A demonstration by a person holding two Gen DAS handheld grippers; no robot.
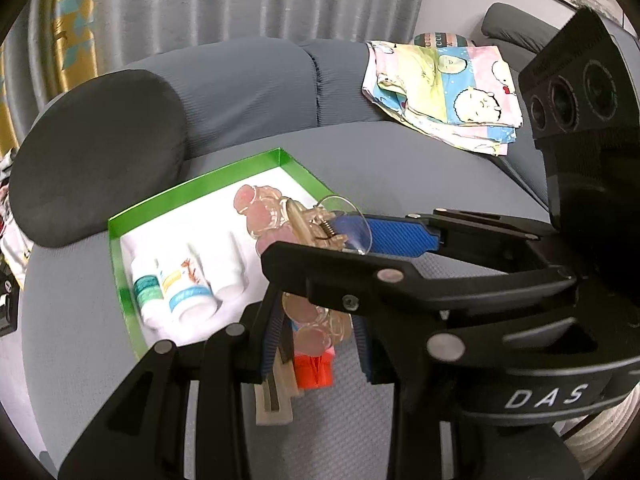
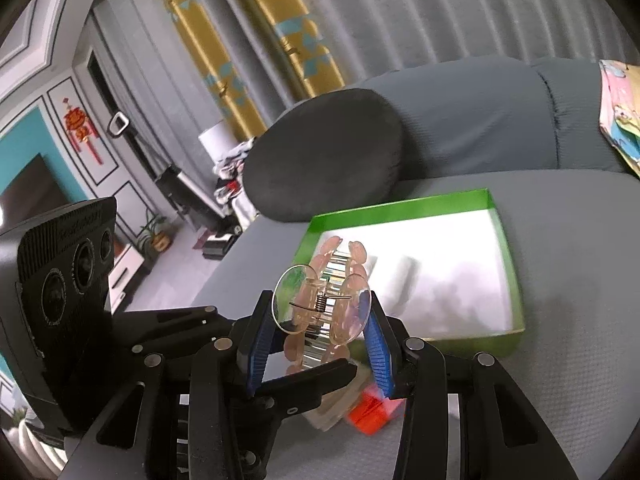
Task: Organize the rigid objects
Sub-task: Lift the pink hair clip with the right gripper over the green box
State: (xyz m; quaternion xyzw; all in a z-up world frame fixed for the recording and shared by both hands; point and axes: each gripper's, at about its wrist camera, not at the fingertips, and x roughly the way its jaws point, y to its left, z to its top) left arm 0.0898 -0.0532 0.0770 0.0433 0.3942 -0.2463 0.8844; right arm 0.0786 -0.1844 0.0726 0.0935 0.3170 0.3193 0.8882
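Note:
My right gripper (image 2: 320, 304) is shut on a clear pinkish hair claw clip (image 2: 324, 300), its blue pads pressing the clip's two round handle plates. In the left wrist view this gripper (image 1: 308, 236) reaches in from the right, holding the clip (image 1: 276, 212) over the green tray (image 1: 200, 178). My left gripper (image 1: 318, 316) sits just below it, shut on a second similar clip (image 1: 320, 320), partly hidden by the right gripper's finger. Three small white bottles (image 1: 188, 280) lie in the tray. A red block (image 1: 314, 372) and a beige comb-like piece (image 1: 274, 400) lie on the sofa under the grippers.
The tray (image 2: 400, 208) rests on a grey sofa seat (image 1: 400, 168). A dark round cushion (image 1: 100, 156) lies behind its left side. A folded cartoon-print cloth (image 1: 444, 88) sits at the back right. Curtains hang behind the sofa.

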